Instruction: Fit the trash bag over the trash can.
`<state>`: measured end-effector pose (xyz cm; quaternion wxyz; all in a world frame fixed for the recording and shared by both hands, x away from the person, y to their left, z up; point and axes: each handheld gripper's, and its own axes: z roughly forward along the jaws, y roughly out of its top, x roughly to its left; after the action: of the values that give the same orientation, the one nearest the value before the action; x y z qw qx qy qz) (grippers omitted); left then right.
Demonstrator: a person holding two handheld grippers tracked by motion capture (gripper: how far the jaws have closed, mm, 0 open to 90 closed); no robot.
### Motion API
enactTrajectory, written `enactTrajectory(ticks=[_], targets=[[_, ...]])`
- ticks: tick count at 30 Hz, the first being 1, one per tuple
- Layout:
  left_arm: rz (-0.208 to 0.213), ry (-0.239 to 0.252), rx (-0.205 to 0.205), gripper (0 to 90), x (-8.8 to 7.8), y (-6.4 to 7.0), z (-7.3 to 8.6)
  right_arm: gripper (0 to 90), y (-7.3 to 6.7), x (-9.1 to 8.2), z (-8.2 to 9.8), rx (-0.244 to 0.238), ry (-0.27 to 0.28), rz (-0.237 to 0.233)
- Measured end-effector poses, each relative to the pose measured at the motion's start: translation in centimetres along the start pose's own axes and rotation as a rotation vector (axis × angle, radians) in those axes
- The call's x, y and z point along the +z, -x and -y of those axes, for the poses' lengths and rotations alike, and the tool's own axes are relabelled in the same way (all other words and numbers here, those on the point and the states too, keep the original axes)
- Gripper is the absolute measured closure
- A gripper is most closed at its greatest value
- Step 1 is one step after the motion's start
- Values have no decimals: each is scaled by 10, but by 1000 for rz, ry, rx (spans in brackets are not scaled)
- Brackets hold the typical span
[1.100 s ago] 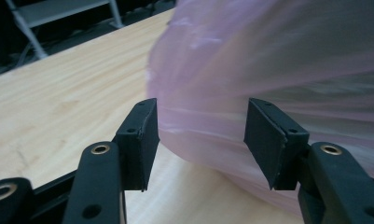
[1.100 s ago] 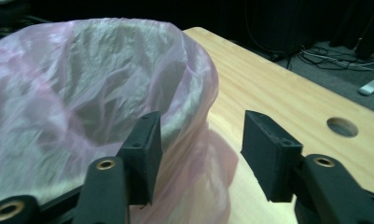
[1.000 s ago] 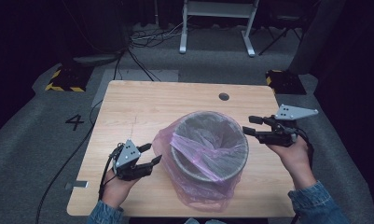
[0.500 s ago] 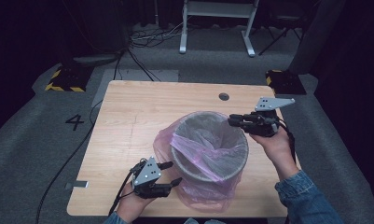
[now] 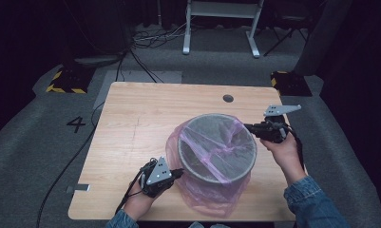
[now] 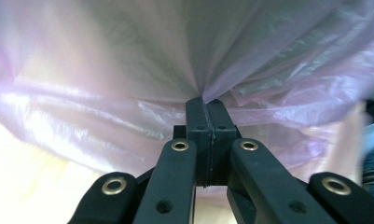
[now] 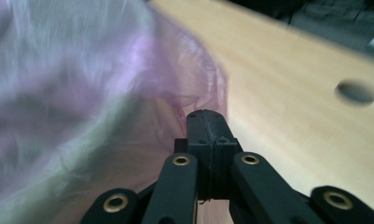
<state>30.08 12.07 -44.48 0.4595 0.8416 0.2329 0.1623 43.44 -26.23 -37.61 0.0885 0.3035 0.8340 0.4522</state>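
Dark carpet surrounds the wooden bench (image 5: 145,118), where both jaws have just closed: left gripper (image 5: 177,173) and right gripper (image 5: 249,127) each pinch the pink bag (image 5: 204,197) lining the centre-frame bin (image 5: 216,148), ready for pulling.

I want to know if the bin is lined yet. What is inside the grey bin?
Pink bag film drapes into the grey bin and over its rim; the bottom is covered.
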Motion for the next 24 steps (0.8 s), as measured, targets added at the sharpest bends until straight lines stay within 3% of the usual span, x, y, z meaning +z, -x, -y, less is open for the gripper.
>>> enactTrajectory(ticks=[6,9,12,15,17,20,21,22,24], targets=[[-73,-89,-8,900,17,-18,10,898,-4,15,33,45,-51,-76],[-102,-145,-18,900,26,-28,15,896,-9,13,44,58,-42,-101],[-90,-173,-39,900,35,-34,18,895,-14,9,52,63,-41,-114],[-82,-218,-8,900,42,-30,19,896,-17,9,60,67,-64,-129],[-78,-220,4,900,44,-28,19,896,-19,11,65,67,-72,-129],[-70,-205,-11,899,40,-28,19,895,-20,11,73,71,-67,-134],[-74,-193,-15,897,37,-28,20,868,-20,11,75,68,-68,-133],[-86,-171,-25,876,34,-29,21,786,-20,10,75,67,-67,-121],[-99,-131,-57,672,27,-31,23,653,-19,5,75,64,-45,-80]])
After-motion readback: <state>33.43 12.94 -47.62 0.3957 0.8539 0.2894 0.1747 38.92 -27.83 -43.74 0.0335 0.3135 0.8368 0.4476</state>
